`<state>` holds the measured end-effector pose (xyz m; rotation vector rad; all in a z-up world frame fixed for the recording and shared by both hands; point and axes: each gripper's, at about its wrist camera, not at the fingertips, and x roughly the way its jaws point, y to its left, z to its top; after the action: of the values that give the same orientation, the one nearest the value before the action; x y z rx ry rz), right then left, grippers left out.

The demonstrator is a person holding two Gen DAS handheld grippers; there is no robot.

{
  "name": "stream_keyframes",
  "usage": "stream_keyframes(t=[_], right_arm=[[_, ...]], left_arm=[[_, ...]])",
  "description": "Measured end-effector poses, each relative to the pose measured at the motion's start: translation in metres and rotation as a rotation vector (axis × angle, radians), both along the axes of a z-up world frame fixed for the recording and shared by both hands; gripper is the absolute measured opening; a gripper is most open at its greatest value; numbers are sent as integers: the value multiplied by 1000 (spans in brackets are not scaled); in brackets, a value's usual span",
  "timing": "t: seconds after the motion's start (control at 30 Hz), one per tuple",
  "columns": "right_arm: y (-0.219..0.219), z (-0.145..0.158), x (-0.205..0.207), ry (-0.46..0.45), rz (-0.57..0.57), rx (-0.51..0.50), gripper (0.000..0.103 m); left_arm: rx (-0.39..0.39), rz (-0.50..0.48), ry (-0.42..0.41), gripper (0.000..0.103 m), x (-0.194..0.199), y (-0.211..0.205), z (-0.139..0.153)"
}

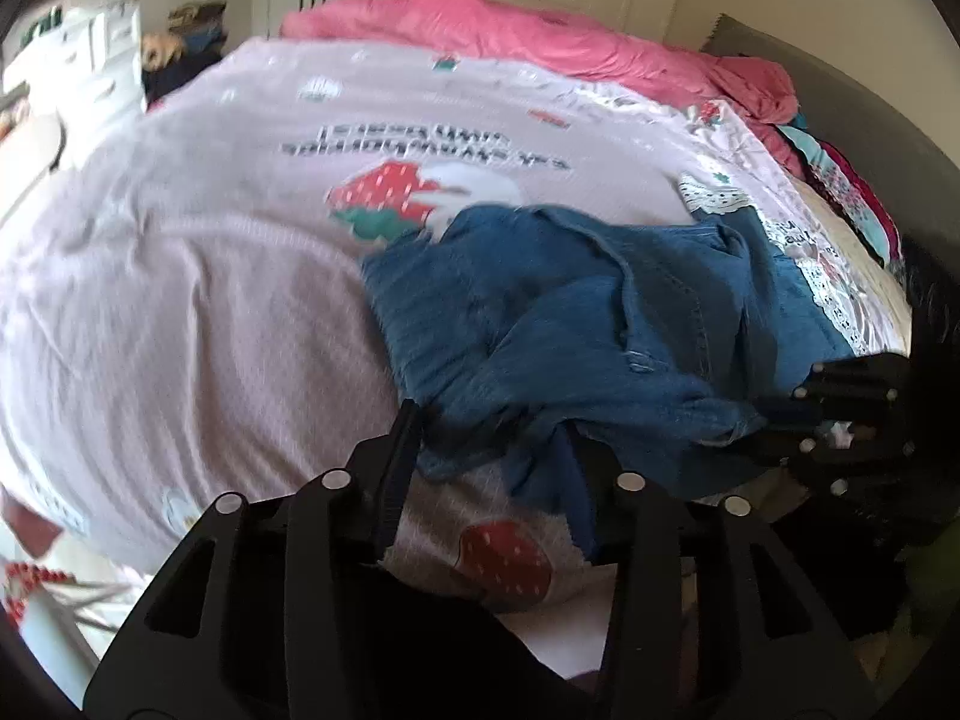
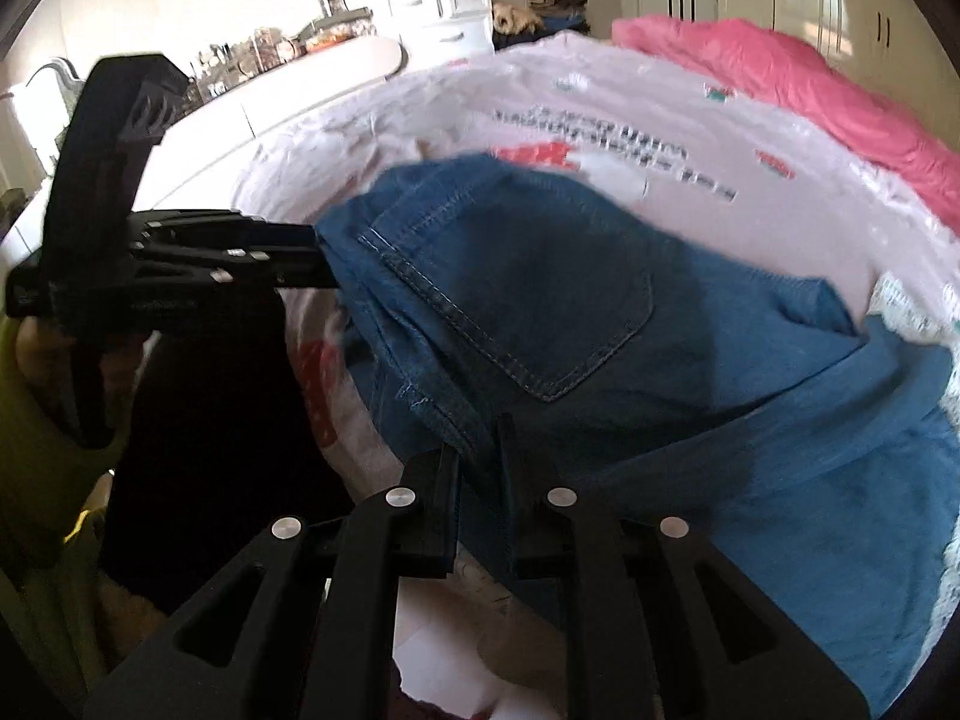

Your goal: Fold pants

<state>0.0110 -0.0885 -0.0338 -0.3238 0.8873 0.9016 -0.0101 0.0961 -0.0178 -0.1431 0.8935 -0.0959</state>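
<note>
Pants (image 2: 540,312), blue jeans, lie bunched on the bed (image 1: 180,300), close in front of me. My right claw (image 2: 480,450) is pinched tight on an edge of the pants by the seam. The back pocket (image 2: 540,300) faces up just past it. My left claw (image 1: 492,450) has its fingers a little apart. A fold of the pants hangs between them, but I cannot tell if the pads press on it. In the right view, my left claw (image 2: 324,258) sits at the left edge of the pants, with my hand (image 2: 36,348) on its handle. In the left view, my right claw (image 1: 774,414) is at the right side of the pants.

The pants rest on a pale pink sheet (image 1: 210,192) with strawberries and dark words on it. Farther back lies a bright pink blanket (image 1: 510,30). White drawers (image 2: 432,6) and tall white closets (image 2: 840,6) stand by the far wall.
</note>
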Motion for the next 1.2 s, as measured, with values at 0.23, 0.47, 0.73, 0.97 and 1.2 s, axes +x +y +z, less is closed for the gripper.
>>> stream_keyframes(t=[0.23, 0.47, 0.73, 0.97, 1.2], right_arm=[[3, -11, -7, 18, 19, -7, 15], [-1, -14, -8, 55, 20, 12, 19], [-4, -13, -13, 81, 20, 17, 29], [-34, 13, -16, 55, -36, 83, 34], [-43, 30, 13, -43, -177, 81, 48]], left_arm=[[63, 12, 15, 44, -14, 8, 12], [45, 52, -13, 44, -27, 20, 35], [61, -86, -33, 44, 24, -38, 32], [118, -81, 33, 44, 31, -38, -2], [150, -79, 14, 44, 28, -40, -6]])
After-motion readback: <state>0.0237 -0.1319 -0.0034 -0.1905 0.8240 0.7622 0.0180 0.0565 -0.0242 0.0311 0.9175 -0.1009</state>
